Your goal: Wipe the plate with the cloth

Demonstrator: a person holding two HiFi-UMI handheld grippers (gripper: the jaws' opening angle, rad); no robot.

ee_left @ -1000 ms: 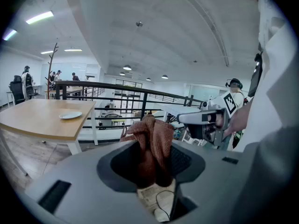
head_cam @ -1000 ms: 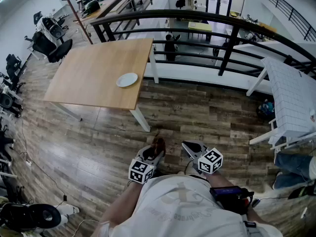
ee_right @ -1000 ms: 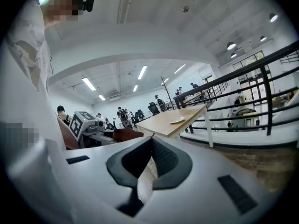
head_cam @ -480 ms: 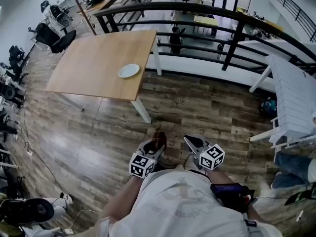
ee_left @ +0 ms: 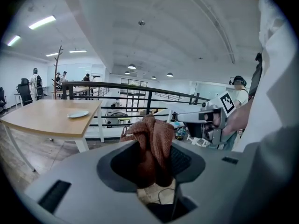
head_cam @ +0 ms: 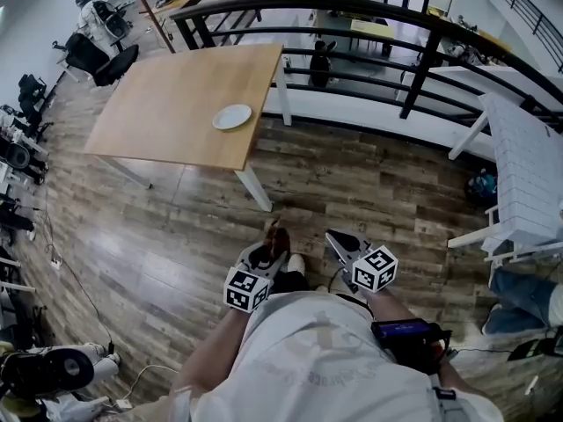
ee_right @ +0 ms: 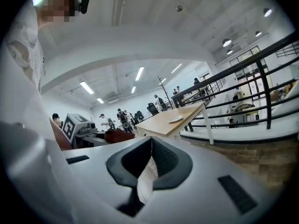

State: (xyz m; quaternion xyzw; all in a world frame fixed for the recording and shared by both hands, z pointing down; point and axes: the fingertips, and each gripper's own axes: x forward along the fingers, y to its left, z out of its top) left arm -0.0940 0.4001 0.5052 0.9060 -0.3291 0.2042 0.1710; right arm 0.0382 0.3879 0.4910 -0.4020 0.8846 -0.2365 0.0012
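cloth (ee_left: pixel 153 141) tight in left gripper (head_cam: pixel 274 246), right gripper (head_cam: pixel 335 237) closed, empty; plate (head_cam: pixel 232 116) far ahead

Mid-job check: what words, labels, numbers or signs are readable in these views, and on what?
No readable text in any view.
Left gripper, marker cube: black-and-white square patterns only, no letters or digits.
Right gripper, marker cube: the same.
Person's shirt: faint print, too washed out to read.
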